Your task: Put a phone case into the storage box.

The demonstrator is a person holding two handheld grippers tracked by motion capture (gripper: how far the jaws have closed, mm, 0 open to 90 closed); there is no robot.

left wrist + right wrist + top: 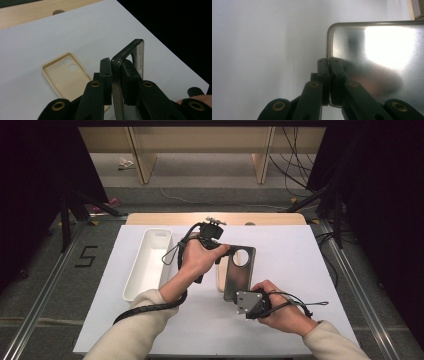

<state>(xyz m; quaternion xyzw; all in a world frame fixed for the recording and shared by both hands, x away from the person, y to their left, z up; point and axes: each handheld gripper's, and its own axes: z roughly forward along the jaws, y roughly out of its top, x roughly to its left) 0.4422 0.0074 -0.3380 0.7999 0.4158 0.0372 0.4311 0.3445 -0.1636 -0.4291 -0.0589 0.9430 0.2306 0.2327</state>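
High view: a smoky translucent phone case is held above the white-covered bench between two claws. Its long axis runs away from the person, and the end with the round camera opening points toward the far edge of the bench.

The left claw is clamped on the far end of the case, beside the camera opening. In the left gripper view its claw pinches the case's rim edge-on, so the case reads as a thin wall between the pads.

The right claw grips the near end of the case. In the right gripper view this claw is closed on the rim at a rounded corner, and the glossy back of the case spreads to the right (a bright glare covers part of it).

A second, beige phone case lies flat on the bench, open side up, partly under the held case. A white rectangular bin stands at the left of the bench, its long axis parallel to the held case.
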